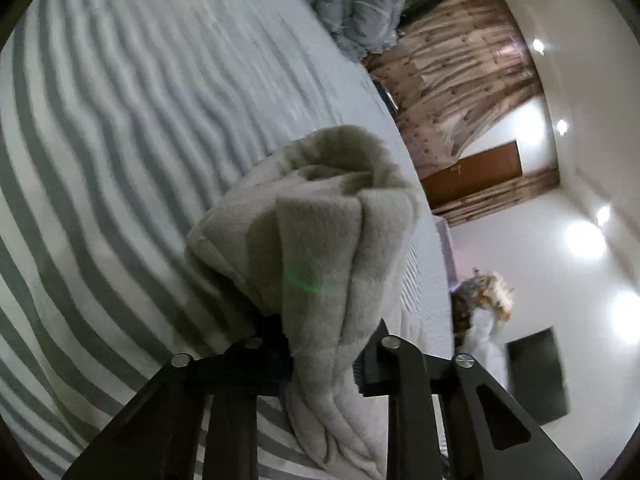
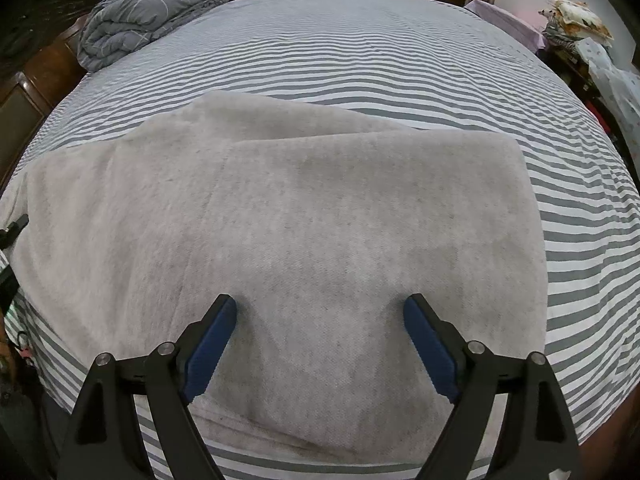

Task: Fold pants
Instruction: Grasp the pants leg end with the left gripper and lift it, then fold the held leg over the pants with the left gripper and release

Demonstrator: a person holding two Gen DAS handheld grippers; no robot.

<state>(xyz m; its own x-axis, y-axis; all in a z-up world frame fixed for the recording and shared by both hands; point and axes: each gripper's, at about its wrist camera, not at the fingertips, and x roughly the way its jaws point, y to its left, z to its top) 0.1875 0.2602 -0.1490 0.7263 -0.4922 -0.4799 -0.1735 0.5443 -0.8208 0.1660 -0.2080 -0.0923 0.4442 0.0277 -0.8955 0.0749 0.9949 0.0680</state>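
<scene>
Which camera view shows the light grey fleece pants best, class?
The right wrist view: the light grey fleece pants lie spread flat on the striped bedsheet. The left wrist view shows only a bunched fold in the left tool.

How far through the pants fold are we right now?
Partly done. The grey pants already lie doubled on the striped bed, one layer over another. In hand: the left tool grips a bunched end of the fabric, lifted off the bed. The right tool is open above the pants, holding nothing. Left: lay that end over and flatten.
</scene>
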